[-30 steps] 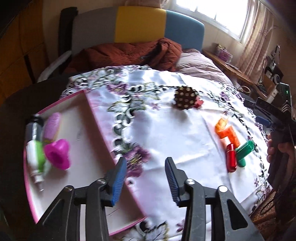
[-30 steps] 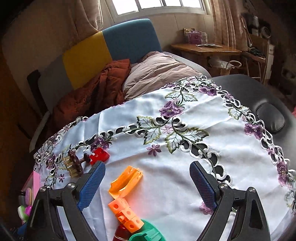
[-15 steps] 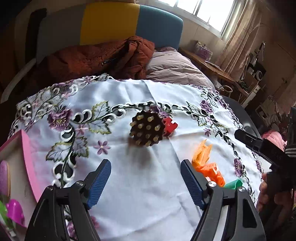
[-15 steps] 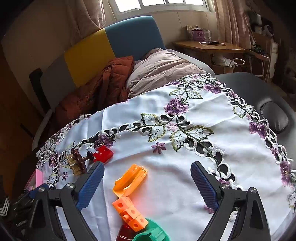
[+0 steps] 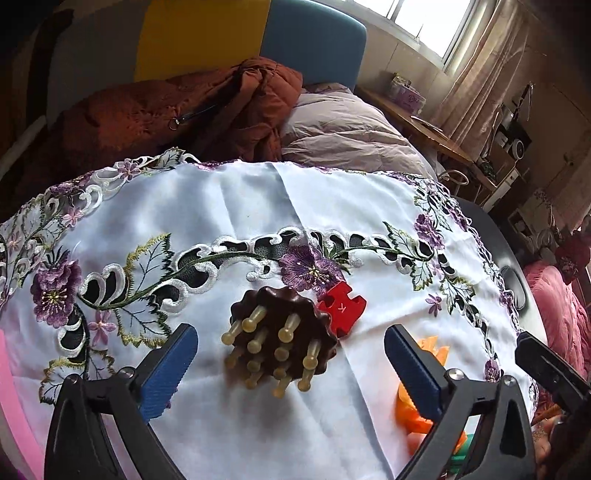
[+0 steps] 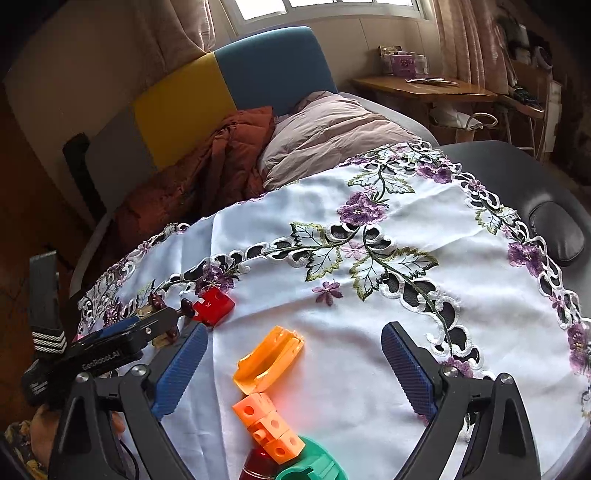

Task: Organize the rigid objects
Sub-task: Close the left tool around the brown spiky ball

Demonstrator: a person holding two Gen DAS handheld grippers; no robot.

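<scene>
Left wrist view had the left gripper [image 5: 288,365] lowest in frame, its blue pads spread as wide as they go, with nothing pressed between them. Between the pads, on the white embroidered tablecloth [image 5: 236,206], lay a dark brown scalloped massage brush [image 5: 284,332] with pale round-tipped pegs pointing up and toward the camera; neither pad touched it. A red puzzle piece [image 5: 341,308] sat against the brush's far right edge. Behind the right pad an orange clip [image 5: 434,347] showed in part, with more orange and green pieces below it mostly hidden by the finger. A strip of pink tray [image 5: 14,406] edged the far left. Beyond the cloth lay a rust-brown jacket [image 5: 207,114] and a mauve duvet [image 5: 343,133], then a headboard [image 5: 255,33] in yellow and blue.

Right wrist view showed the right gripper [image 6: 291,365] likewise wide apart and empty. Nearest, at the bottom edge, sat a green piece [image 6: 314,465] and a dark red one [image 6: 258,467], with orange cubes [image 6: 269,422] in a row on top of them. Just past these the orange clip [image 6: 269,360] lay between the pads, untouched. Further left stood the red puzzle piece [image 6: 214,306], with the left gripper [image 6: 147,328] around the brush beside it.
</scene>
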